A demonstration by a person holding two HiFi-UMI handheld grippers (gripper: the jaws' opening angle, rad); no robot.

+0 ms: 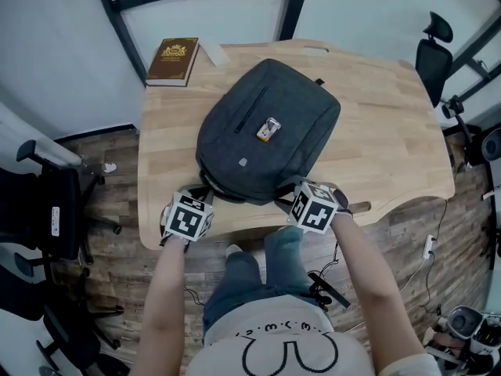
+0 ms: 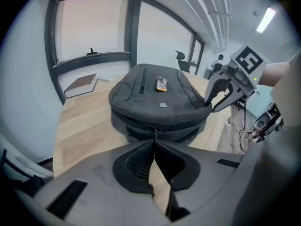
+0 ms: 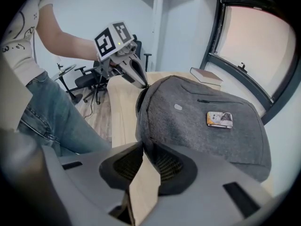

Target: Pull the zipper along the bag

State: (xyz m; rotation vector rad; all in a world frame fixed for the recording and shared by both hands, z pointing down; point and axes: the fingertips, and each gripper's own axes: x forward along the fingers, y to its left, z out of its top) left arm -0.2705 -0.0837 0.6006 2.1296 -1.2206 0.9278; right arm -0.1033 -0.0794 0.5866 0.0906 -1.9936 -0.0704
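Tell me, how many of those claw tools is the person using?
2. The left claw is at the backpack's near-left edge, pinching the zipper pull; the right claw grips the near-right edge. None seems hidden.

Desk: light wooden desk (image 1: 391,147) with rounded corners and a curved front edge.
Floor: dark wood-plank floor (image 1: 117,288).
Chairs: black office chair (image 1: 47,210) left of the desk; second black swivel chair (image 1: 433,53) at its far right.
Window: dark-framed window (image 2: 94,32) behind the desk, bright with daylight.
Walls: pale plain walls (image 1: 47,45).
Light: ceiling strip lamp (image 2: 266,19), lit.
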